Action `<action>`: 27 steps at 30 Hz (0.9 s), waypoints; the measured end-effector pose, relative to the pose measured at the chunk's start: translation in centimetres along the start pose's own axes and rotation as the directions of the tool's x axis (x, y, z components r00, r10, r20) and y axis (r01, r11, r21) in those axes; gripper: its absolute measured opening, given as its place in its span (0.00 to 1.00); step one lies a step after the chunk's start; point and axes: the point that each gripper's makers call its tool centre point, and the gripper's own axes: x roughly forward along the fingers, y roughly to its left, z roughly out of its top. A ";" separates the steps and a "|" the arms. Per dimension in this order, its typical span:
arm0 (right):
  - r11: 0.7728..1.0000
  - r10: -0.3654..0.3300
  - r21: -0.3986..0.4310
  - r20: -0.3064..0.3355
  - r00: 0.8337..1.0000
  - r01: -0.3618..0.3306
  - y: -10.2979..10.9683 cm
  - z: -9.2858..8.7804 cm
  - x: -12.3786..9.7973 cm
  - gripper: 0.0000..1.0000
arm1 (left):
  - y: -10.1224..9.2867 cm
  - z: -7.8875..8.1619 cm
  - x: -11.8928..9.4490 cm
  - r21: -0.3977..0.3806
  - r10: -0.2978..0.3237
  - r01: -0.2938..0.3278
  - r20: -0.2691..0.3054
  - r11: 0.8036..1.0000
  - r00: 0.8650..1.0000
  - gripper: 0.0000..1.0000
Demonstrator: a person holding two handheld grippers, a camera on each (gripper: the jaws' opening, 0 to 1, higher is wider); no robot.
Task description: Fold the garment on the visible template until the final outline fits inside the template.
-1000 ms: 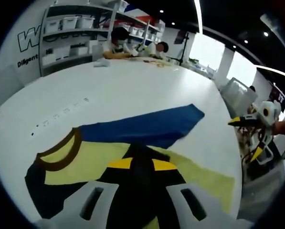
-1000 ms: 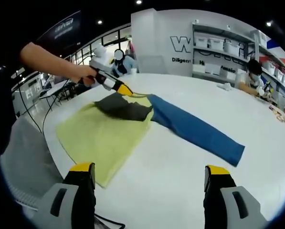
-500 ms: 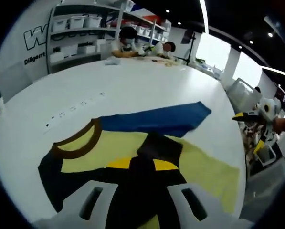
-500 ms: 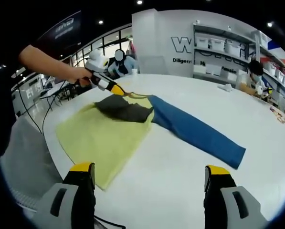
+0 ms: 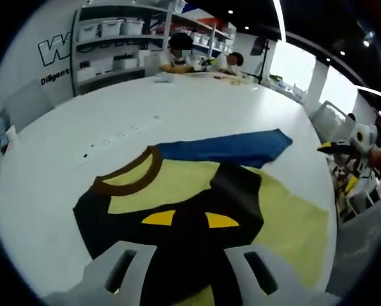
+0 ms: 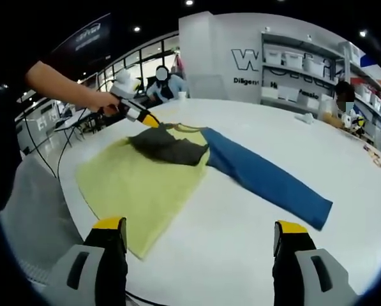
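Grey right gripper [image 6: 198, 255]: yellow-tipped jaws, slotted sides.

We see a brightly lit room, with light from ceiling strip lights [image 5: 281, 19] and round spotlights [image 6: 189, 2] overhead. Large windows [image 5: 291, 64] in the left gripper view are blown out to white. The white table [image 6: 241, 217] reflects evenly, with soft sheen and faint shadows. Both views are slightly soft; the left gripper view shows more blur. Fisheye distortion bends the shelves [image 6: 298, 64] and table edge toward the rim.
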 end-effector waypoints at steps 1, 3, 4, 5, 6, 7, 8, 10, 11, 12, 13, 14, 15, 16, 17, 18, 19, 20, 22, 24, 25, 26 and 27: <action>1.000 0.001 0.000 0.000 1.000 -0.001 0.0 0.0 0.0 0.94 | 0.1 -0.1 -0.1 0.000 0.003 -0.003 -0.001 1.000 1.000 0.15; 1.000 0.003 -0.001 0.001 1.000 -0.003 0.1 0.2 0.1 0.95 | 0.4 -0.2 -0.4 0.000 0.008 -0.008 0.001 1.000 1.000 0.15; 1.000 0.004 -0.001 0.001 1.000 -0.004 0.1 0.2 0.1 0.95 | 0.5 -0.3 -0.5 0.000 0.009 -0.009 0.001 1.000 1.000 0.16; 1.000 0.006 -0.002 0.002 1.000 -0.005 0.2 0.2 0.2 0.95 | 0.7 -0.5 -0.7 0.002 0.013 -0.013 -0.002 1.000 1.000 0.16; 1.000 0.006 -0.002 0.004 1.000 -0.006 0.2 0.3 0.2 0.95 | 0.8 -0.6 -0.8 0.005 0.018 -0.018 -0.003 1.000 1.000 0.17; 1.000 0.008 -0.002 0.004 1.000 -0.008 0.2 0.4 0.3 0.95 | 1.2 -0.8 -1.0 0.010 0.025 -0.025 -0.003 1.000 1.000 0.17; 1.000 0.008 -0.003 0.003 1.000 -0.008 0.3 0.4 0.3 0.95 | 1.4 -1.0 -1.2 0.009 0.029 -0.029 -0.005 1.000 1.000 0.17; 1.000 0.011 -0.004 0.003 1.000 -0.011 0.4 0.4 0.4 0.95 | 2.0 -1.3 -1.5 0.009 0.039 -0.039 -0.007 0.999 0.999 0.18; 1.000 0.013 -0.005 0.002 1.000 -0.013 0.4 0.4 0.5 0.95 | 2.2 -1.4 -1.7 0.011 0.043 -0.043 -0.009 0.999 0.999 0.18; 1.000 0.013 -0.008 0.002 1.000 -0.013 0.5 0.5 0.5 0.95 | 2.5 -1.7 -1.9 0.015 0.051 -0.051 -0.013 0.999 0.999 0.19; 1.000 0.014 -0.009 0.003 1.000 -0.014 0.5 0.5 0.5 0.95 | 2.8 -1.9 -2.0 0.015 0.057 -0.057 -0.015 0.998 0.998 0.19; 1.000 0.015 -0.006 0.003 1.000 -0.015 0.5 0.5 0.5 0.95 | 3.2 -2.2 -2.2 0.017 0.064 -0.063 -0.021 0.998 0.998 0.19; 1.000 0.015 -0.006 0.003 1.000 -0.015 0.5 0.5 0.6 0.95 | 3.5 -2.5 -2.3 0.016 0.072 -0.071 -0.026 0.997 0.997 0.19; 1.000 0.015 -0.007 0.002 1.000 -0.015 0.5 0.5 0.6 0.95 | 3.7 -2.6 -2.4 0.015 0.075 -0.075 -0.027 0.997 0.997 0.20; 1.000 0.016 -0.008 0.001 1.000 -0.016 0.5 0.5 0.6 0.95 | 4.0 -2.9 -2.6 0.014 0.080 -0.080 -0.028 0.997 0.996 0.20; 1.000 0.017 -0.006 0.002 1.000 -0.017 0.6 0.5 0.6 0.95 | 4.2 -3.1 -2.6 0.014 0.084 -0.084 -0.031 0.996 0.996 0.20; 1.000 0.017 -0.006 0.002 1.000 -0.017 0.6 0.5 0.7 0.95 | 4.5 -3.4 -2.7 0.015 0.092 -0.091 -0.036 0.996 0.995 0.21; 1.000 0.017 -0.007 0.001 1.000 -0.017 0.6 0.5 0.7 0.95 | 4.8 -3.6 -2.8 0.016 0.097 -0.097 -0.039 0.995 0.995 0.21; 1.000 0.018 -0.005 0.000 1.000 -0.018 0.6 0.4 0.7 0.95 | 5.1 -3.9 -2.9 0.014 0.104 -0.104 -0.039 0.995 0.994 0.22; 1.000 0.019 -0.006 -0.001 1.000 -0.019 0.7 0.4 0.8 0.95 | 5.4 -4.2 -3.1 0.022 0.116 -0.115 -0.041 0.993 0.992 0.23; 1.000 0.021 -0.005 -0.002 1.000 -0.021 0.8 0.4 0.8 0.95 | 5.6 -4.3 -3.2 0.025 0.120 -0.119 -0.042 0.993 0.992 0.23; 1.000 0.022 -0.006 -0.004 1.000 -0.022 0.8 0.3 0.8 0.95 | 5.8 -4.5 -3.3 0.027 0.127 -0.126 -0.044 0.992 0.991 0.24; 1.000 0.023 -0.009 -0.005 1.000 -0.023 0.8 0.3 0.9 0.95 | 6.0 -4.5 -3.4 0.028 0.132 -0.131 -0.042 0.991 0.990 0.24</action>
